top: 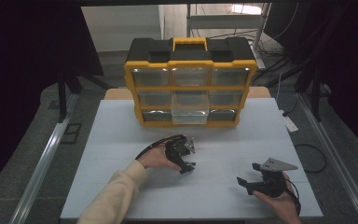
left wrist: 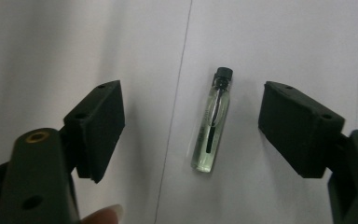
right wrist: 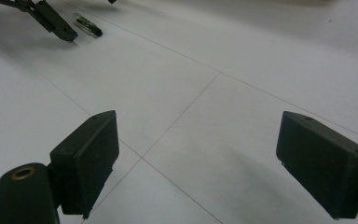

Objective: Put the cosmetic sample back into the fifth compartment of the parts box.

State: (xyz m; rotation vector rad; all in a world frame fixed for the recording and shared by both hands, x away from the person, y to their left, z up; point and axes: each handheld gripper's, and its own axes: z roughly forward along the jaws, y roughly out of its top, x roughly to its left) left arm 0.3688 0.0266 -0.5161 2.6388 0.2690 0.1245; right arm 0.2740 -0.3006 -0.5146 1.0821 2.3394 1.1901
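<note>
- The counter (top: 121, 140) is a wide white sheet with thin seams, and both my forearms come in from its near edge.
- At its far side stands a yellow and black organizer box (top: 190, 81) with a handle on top and three rows of clear drawers; I cannot tell what the closed drawers hold.
- One drawer (top: 189, 113), bottom row in the middle, is pulled out toward me; it looks clear and I cannot make out anything inside it.
- My right tool (right wrist: 196, 163) rests low at the near right of the counter, jaws wide apart with only bare surface between them.
- My left tool (left wrist: 191, 128) hangs over the middle of the counter, pointing down, jaws apart and not touching anything.
- A small glass vial (left wrist: 213, 120) with a black cap lies flat on the counter between those left jaws, clear of both pads; it holds a pale greenish liquid and a dark stick runs down from the cap.
</note>
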